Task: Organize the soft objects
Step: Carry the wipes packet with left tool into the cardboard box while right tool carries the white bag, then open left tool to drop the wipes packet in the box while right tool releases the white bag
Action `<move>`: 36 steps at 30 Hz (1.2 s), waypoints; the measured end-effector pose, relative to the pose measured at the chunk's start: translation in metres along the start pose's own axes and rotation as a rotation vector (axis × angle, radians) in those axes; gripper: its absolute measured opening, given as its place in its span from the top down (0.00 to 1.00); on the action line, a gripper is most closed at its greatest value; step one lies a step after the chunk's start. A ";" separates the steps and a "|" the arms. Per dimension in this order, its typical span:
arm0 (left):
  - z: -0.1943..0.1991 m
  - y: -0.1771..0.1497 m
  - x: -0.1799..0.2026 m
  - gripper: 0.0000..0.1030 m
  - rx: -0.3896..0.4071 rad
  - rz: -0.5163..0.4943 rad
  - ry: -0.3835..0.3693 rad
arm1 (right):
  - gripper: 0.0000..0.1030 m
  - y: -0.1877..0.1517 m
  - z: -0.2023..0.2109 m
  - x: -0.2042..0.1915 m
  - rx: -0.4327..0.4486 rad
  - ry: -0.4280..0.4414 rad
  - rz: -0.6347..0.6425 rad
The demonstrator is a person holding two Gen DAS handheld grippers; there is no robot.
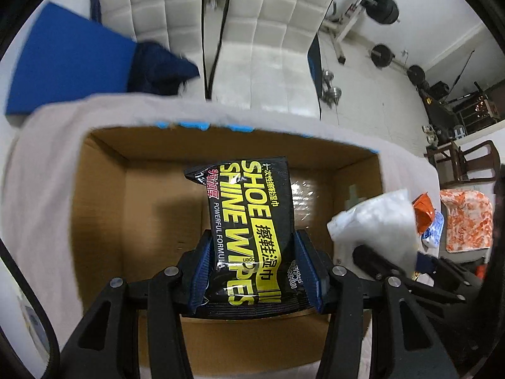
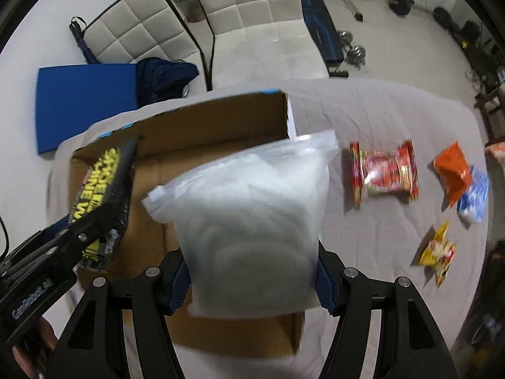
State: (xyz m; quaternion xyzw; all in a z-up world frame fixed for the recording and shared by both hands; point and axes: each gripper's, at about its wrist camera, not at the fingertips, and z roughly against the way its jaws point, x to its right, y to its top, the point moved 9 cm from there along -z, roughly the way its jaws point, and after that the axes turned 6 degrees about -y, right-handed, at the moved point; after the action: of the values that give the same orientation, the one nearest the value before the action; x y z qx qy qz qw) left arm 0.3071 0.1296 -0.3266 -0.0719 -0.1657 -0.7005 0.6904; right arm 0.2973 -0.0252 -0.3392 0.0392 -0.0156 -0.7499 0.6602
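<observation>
My left gripper (image 1: 252, 252) is shut on a black and yellow shoe wipes pack (image 1: 249, 221) and holds it above the open cardboard box (image 1: 104, 208). The pack also shows in the right wrist view (image 2: 101, 195), at the box's left side. My right gripper (image 2: 252, 271) is shut on a frosted white zip bag (image 2: 252, 221) and holds it over the box (image 2: 202, 123). The bag also shows at the right of the left wrist view (image 1: 375, 221).
The box stands on a grey cloth-covered table (image 2: 378, 110). Right of it lie a red snack packet (image 2: 385, 173), an orange packet (image 2: 451, 170), a blue-white packet (image 2: 473, 199) and a yellow packet (image 2: 438, 249). White chairs (image 2: 252, 15) and a blue mat (image 2: 85, 101) are behind.
</observation>
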 end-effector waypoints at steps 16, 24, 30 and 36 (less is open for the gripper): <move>-0.038 0.002 -0.043 0.53 -0.073 0.041 -0.073 | 0.34 0.030 -0.048 -0.048 -0.015 -0.002 -0.022; -0.066 0.002 -0.056 0.53 -0.136 0.070 -0.110 | 0.31 0.034 -0.081 -0.061 -0.021 -0.034 0.013; -0.069 0.006 -0.060 0.53 -0.148 0.043 -0.080 | 0.23 0.037 -0.091 -0.062 -0.025 -0.042 0.043; -0.046 0.008 -0.067 0.24 -0.092 0.028 -0.008 | 0.05 0.035 -0.076 -0.059 -0.012 -0.055 0.061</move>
State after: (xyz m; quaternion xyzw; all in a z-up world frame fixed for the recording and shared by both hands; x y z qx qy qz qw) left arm 0.3232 0.1776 -0.3907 -0.1089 -0.1350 -0.6974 0.6953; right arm 0.3452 0.0311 -0.4103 0.0139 -0.0305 -0.7303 0.6823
